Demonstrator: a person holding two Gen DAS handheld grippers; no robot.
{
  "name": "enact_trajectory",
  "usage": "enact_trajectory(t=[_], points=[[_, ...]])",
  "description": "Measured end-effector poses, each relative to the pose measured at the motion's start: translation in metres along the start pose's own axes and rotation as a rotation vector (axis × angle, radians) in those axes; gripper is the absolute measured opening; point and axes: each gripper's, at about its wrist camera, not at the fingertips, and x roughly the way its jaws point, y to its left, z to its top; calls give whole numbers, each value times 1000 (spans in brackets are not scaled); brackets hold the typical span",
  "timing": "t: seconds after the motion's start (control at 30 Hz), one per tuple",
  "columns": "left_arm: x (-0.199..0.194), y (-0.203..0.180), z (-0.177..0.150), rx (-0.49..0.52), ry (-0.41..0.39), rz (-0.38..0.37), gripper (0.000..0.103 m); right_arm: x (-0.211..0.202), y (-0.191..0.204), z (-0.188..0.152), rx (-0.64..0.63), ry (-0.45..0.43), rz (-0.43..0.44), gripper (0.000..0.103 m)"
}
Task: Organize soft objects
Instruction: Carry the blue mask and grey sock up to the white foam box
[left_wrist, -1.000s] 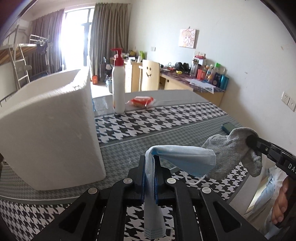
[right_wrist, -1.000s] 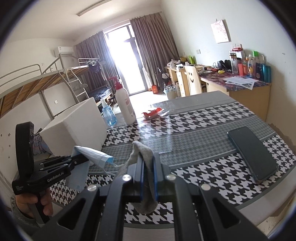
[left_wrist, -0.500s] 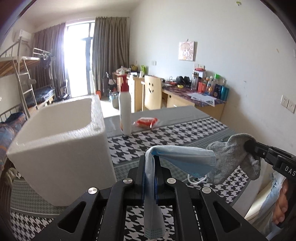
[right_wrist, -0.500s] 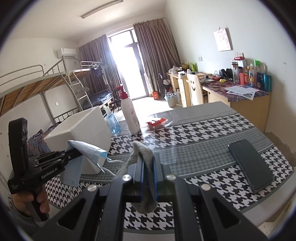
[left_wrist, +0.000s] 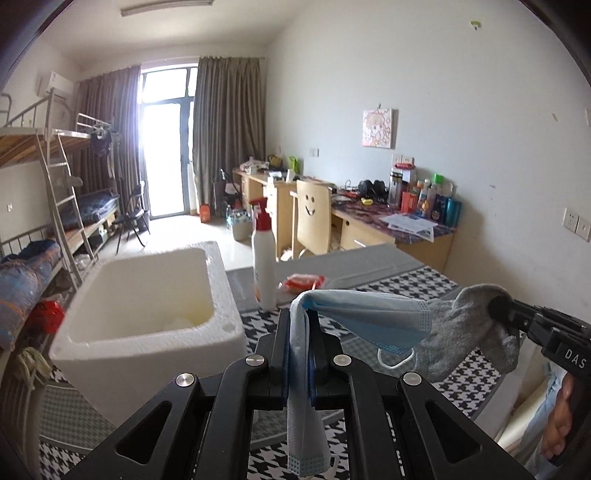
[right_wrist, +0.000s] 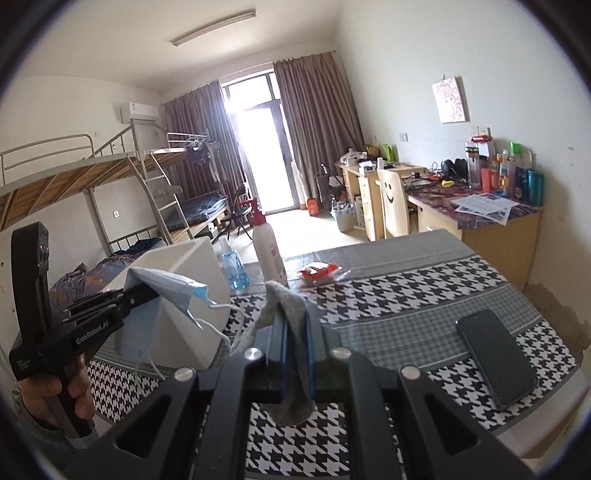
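Note:
My left gripper (left_wrist: 298, 321) is shut on a blue face mask (left_wrist: 369, 320) and holds it in the air above the table; the mask also shows in the right wrist view (right_wrist: 166, 288). My right gripper (right_wrist: 295, 325) is shut on a grey sock (right_wrist: 284, 306), also held up; the sock shows at the right of the left wrist view (left_wrist: 465, 332). A white foam box (left_wrist: 147, 314), open at the top, stands on the table to the left of both grippers. The mask hangs to the right of its opening.
The table (right_wrist: 424, 295) has a houndstooth cloth. On it stand a white pump bottle (left_wrist: 263, 258), a blue sanitizer bottle (right_wrist: 231, 266), a red packet (left_wrist: 304, 281) and a black phone (right_wrist: 495, 354). A bunk bed, desks and a chair stand beyond.
Both grippers have risen with the mask and the sock. The left wrist view now looks down into the foam box's opening, where before it saw only the box's side.

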Motion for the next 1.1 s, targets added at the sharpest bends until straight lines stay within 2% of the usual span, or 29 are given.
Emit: enact_trajectory(t=[0.57, 1.1], points=[[-9, 21, 32, -24, -46, 25, 8, 6, 15, 28, -13, -30, 28, 11], [7, 49, 49, -47, -41, 118, 8, 34, 36, 48, -36, -31, 102, 11]])
